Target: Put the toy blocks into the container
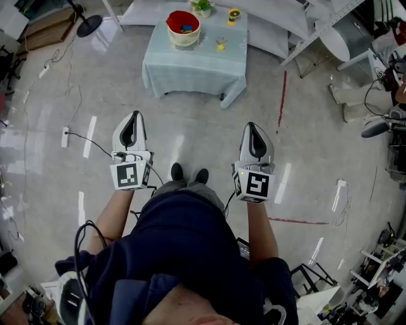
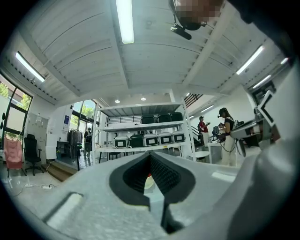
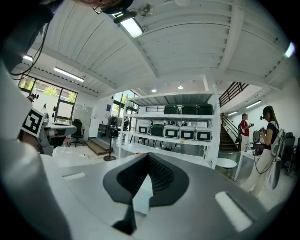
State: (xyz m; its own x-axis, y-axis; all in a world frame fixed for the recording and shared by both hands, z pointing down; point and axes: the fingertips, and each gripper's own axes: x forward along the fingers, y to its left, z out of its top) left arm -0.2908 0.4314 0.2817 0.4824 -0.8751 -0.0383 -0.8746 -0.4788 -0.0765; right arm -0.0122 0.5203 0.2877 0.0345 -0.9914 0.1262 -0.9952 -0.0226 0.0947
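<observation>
Far ahead, a small table point(image 1: 193, 70) under a pale blue cloth carries the container, a cream bucket with a red lining point(image 1: 183, 28). Something blue lies inside it. A small yellow toy block point(image 1: 221, 44) sits on the cloth to the bucket's right, and a yellow and black piece point(image 1: 234, 15) lies farther back. My left gripper point(image 1: 134, 115) and right gripper point(image 1: 252, 126) hang side by side over the floor, well short of the table. Both are shut with nothing in them. The left gripper view shows its jaws point(image 2: 150, 157) meeting, with the bucket glimpsed behind them. The right gripper point(image 3: 149, 155) is likewise shut.
A green plant point(image 1: 202, 6) stands at the table's back edge. A lamp base point(image 1: 89, 25), a power strip point(image 1: 65, 136) and cables lie on the floor to the left. Red tape point(image 1: 281, 101) marks the floor on the right. A shelf rack point(image 3: 171, 133) and people point(image 3: 267, 150) stand behind the table.
</observation>
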